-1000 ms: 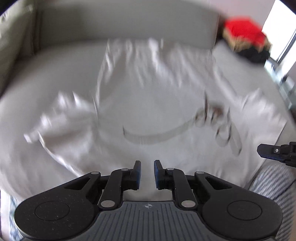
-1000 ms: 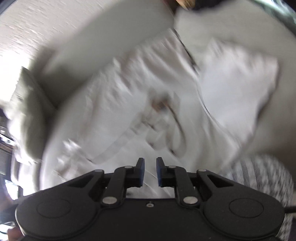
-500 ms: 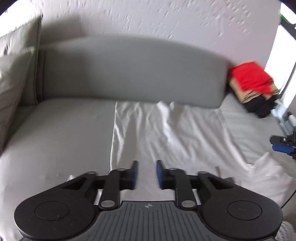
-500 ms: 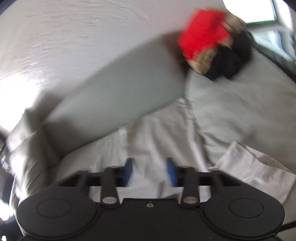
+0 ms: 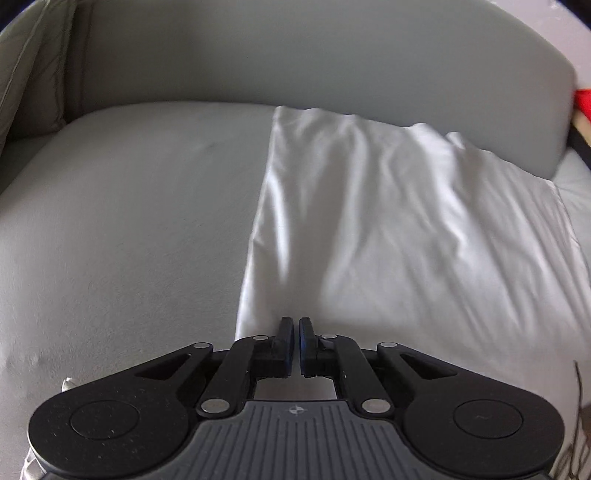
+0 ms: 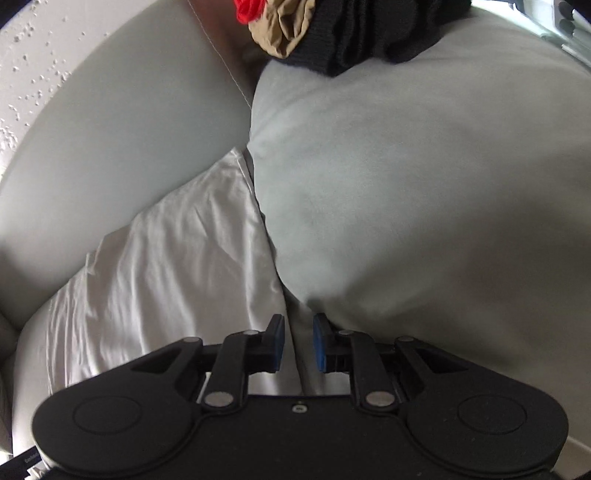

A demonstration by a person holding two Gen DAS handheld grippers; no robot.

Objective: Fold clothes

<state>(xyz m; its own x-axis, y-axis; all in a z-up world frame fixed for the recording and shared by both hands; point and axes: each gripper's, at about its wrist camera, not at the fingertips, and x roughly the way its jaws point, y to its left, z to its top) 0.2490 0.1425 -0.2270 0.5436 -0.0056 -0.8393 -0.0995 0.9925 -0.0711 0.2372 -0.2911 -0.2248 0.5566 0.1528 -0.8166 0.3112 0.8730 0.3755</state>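
Note:
A white T-shirt lies wrinkled on the grey sofa seat, its far edge against the backrest. My left gripper hovers low over the shirt just inside its left edge. Its jaws stand almost together with only a thin slit, parting slightly, and no cloth shows between them. A bit of the shirt's dark print shows at the bottom right. In the right wrist view the shirt ends at its right edge, which runs under my right gripper. Those jaws stand a little apart and are opening, and the pads press on nothing.
The sofa backrest rises close behind the shirt. A grey cushion leans at the far left. To the right lies a bare seat cushion. At its far end sits a pile of red, tan and black clothes.
Both grippers swept forward over the shirt and sank close to it. The print slid out to the bottom right. The left jaws went from a small gap to nearly together.

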